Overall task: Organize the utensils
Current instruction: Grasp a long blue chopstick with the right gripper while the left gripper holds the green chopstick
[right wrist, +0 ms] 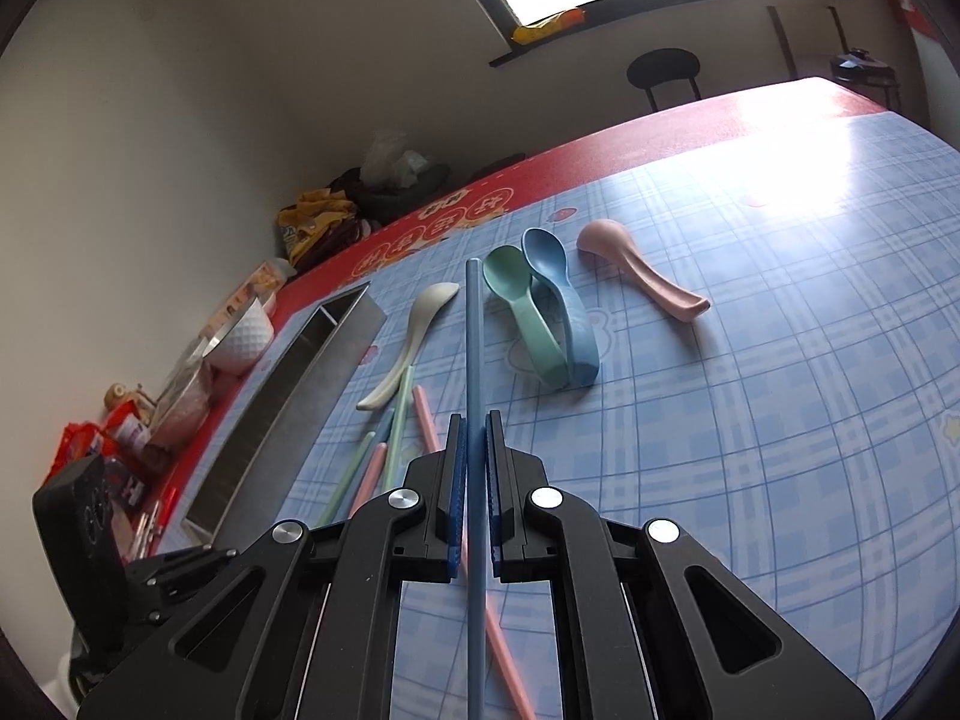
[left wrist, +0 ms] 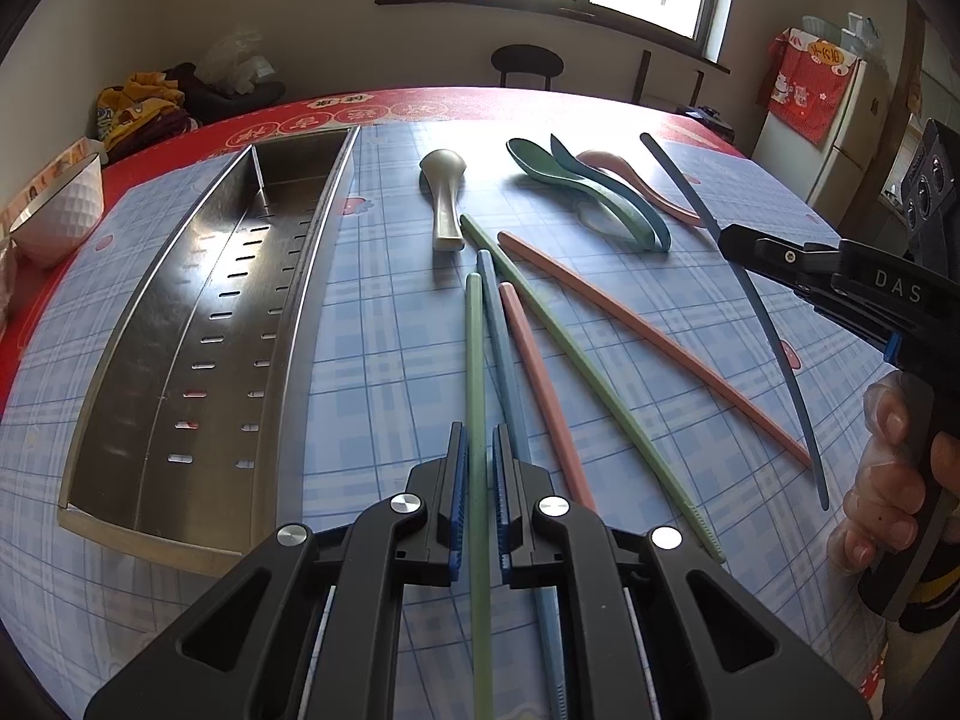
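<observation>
My left gripper (left wrist: pixel 478 456) has its jaws drawn narrow around a green chopstick (left wrist: pixel 477 360) that lies low over the bench (left wrist: pixel 390 312), though I cannot tell if the pads are pressing it. My right gripper (right wrist: pixel 475 438) clamps a blue chopstick (right wrist: pixel 474 324), lifted clear. A second blue chopstick (left wrist: pixel 501 324), two pink chopsticks (left wrist: pixel 648 330) and another green one (left wrist: pixel 558 330) lie beside the steel tray (left wrist: pixel 288 312). Spoons (right wrist: pixel 540 312) rest farther off.

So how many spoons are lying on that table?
4: a beige spoon nearest the metal tray, a green spoon and blue spoon side by side, and a pink spoon farthest out. None seem hidden.
</observation>
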Available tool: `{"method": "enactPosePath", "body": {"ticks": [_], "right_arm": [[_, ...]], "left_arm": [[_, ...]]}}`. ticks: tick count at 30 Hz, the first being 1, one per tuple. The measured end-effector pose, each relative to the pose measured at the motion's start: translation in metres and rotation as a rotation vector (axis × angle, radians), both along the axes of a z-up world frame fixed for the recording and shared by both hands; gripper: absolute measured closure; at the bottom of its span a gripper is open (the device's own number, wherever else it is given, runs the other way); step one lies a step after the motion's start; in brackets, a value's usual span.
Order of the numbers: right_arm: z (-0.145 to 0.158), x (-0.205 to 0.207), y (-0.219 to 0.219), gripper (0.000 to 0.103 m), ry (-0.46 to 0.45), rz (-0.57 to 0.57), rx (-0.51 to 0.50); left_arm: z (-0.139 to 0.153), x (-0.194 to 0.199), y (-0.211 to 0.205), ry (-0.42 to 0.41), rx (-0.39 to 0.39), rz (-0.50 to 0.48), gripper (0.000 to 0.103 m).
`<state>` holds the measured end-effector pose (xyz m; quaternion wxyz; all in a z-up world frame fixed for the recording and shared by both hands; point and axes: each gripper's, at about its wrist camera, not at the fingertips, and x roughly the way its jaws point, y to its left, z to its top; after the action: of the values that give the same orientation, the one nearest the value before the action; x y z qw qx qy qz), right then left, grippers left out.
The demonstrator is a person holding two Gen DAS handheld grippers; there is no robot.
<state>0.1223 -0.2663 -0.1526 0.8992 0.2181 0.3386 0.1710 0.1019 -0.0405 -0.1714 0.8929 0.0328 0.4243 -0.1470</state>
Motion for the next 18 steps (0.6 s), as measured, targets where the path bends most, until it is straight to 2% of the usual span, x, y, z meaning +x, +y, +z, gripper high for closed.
{"method": "enactPosePath", "body": {"ticks": [7, 13, 16, 18], "right_arm": [[0.003, -0.006, 0.004, 0.097, -0.034, 0.021, -0.023], [0.001, -0.005, -0.002, 0.097, -0.029, 0.019, 0.008], [0.0, -0.006, -0.005, 0.097, -0.028, 0.017, 0.025], [-0.001, -0.006, -0.006, 0.097, -0.028, 0.016, 0.031]], "left_arm": [[0.0, -0.001, -0.002, -0.005, 0.016, 0.0, 0.095], [0.002, -0.002, -0.002, -0.013, 0.014, 0.015, 0.097], [0.006, -0.005, 0.007, -0.028, -0.049, 0.008, 0.097], [0.008, -0.006, 0.008, -0.032, -0.051, 0.004, 0.097]]}}
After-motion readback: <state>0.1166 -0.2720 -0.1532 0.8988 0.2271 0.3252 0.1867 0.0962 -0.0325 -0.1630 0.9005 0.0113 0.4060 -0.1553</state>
